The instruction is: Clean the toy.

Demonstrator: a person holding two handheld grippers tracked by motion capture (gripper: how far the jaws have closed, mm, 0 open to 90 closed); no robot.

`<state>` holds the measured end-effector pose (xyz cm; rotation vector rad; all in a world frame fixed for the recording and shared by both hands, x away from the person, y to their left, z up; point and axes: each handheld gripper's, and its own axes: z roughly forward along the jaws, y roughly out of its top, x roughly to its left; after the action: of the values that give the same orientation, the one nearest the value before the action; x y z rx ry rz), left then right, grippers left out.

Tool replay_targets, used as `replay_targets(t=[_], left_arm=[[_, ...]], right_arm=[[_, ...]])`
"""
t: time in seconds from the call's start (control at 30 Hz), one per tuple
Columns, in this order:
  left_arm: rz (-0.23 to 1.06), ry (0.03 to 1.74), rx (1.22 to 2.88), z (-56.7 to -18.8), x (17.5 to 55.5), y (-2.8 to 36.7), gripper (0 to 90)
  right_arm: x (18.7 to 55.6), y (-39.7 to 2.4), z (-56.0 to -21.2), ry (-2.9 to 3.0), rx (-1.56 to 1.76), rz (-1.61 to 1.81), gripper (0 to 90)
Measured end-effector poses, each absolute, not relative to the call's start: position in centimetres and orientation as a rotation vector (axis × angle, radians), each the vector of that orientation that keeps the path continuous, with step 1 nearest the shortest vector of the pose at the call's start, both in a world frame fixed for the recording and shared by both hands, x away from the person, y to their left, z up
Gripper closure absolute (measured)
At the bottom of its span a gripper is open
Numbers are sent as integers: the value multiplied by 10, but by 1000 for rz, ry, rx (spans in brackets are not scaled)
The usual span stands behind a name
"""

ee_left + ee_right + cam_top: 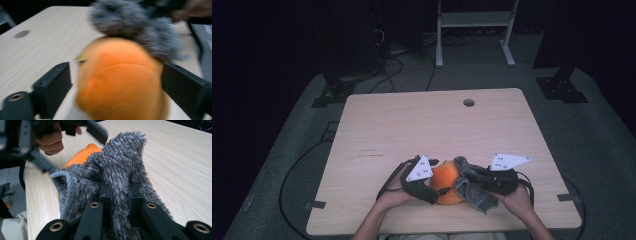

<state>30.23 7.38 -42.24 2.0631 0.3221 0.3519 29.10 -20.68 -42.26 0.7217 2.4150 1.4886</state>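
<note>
Left gripper view blurred: left gripper [115,82] fingers spread around orange plush [120,80]; right gripper [120,195] clamps grey sock [112,170].

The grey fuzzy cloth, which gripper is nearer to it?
Right. The right gripper is clamped on the grey fuzzy cloth; the left gripper straddles the orange plush beside it.

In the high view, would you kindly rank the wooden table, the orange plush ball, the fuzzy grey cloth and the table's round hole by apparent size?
1. Light wooden table
2. Orange plush ball and fuzzy grey cloth: too alike to rank
3. Round hole
</note>
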Motion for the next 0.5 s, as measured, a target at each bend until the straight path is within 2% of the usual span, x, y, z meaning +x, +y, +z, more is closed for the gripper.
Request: replay_targets(t=[0.1, 0.2, 0.33, 0.5], left_arm=[[334, 353, 2126, -429, 305, 67, 74], [332, 296, 2102, -433, 300, 66, 175], [337, 277, 2114, -434, 298, 66, 210], [356, 240, 2112, -438, 296, 63, 232]], right_arm=[[289, -213, -429, 2422, 753, 1528, 775], [291, -219, -429, 2443, 768, 1510, 774], [295, -228, -431, 2464, 821, 1458, 776], [288, -220, -410, 2383, 741, 1527, 780]])
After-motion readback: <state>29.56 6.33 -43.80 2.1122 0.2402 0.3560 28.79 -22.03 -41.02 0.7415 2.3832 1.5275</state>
